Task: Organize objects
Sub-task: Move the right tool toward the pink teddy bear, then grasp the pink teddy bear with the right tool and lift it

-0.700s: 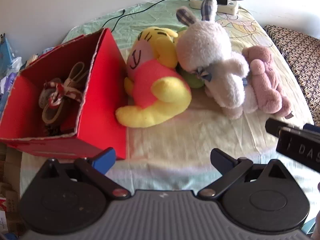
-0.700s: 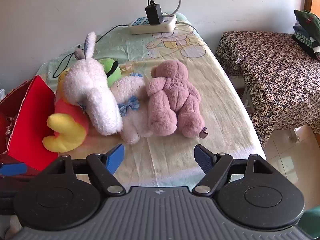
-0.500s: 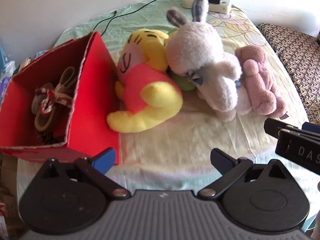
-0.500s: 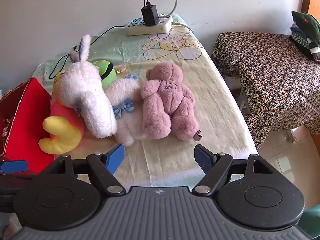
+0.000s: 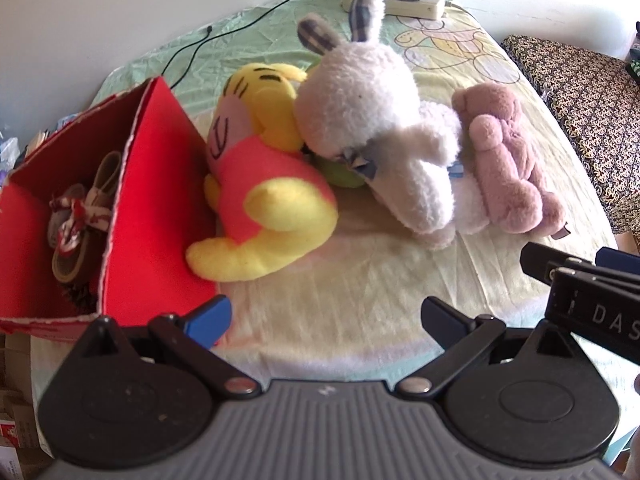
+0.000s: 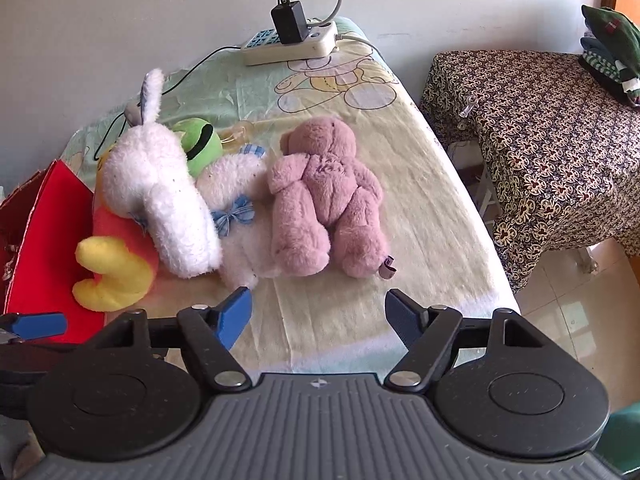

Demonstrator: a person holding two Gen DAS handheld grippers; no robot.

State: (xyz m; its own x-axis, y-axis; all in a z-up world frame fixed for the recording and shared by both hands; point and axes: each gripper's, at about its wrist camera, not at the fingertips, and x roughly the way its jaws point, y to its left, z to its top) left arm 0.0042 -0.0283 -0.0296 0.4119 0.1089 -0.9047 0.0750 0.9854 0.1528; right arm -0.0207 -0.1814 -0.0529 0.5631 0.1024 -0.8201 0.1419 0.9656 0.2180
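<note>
Plush toys lie in a row on the table. A yellow toy in a red shirt [image 5: 264, 196] [image 6: 112, 268] leans against the red box [image 5: 156, 216] [image 6: 44, 240]. A white rabbit [image 5: 372, 132] [image 6: 160, 196] rests across it, over a green toy [image 6: 200, 144] and a second white toy with a blue bow [image 6: 240, 216]. A pink bear [image 5: 508, 160] [image 6: 324, 208] lies face down at the right. My left gripper [image 5: 326, 316] is open near the table's front edge, below the yellow toy. My right gripper [image 6: 318, 308] is open in front of the pink bear, holding nothing.
The red box holds a small shoe with red-and-white laces [image 5: 80, 216]. A power strip with a black charger [image 6: 292, 40] and its cables sit at the back by the wall. A patterned cloth-covered table [image 6: 552, 128] with folded clothes stands to the right, across a floor gap.
Both views have shifted a little: the toys and box sit slightly lower and nearer in the frames. Both grippers stay open and the toys have not moved.
</note>
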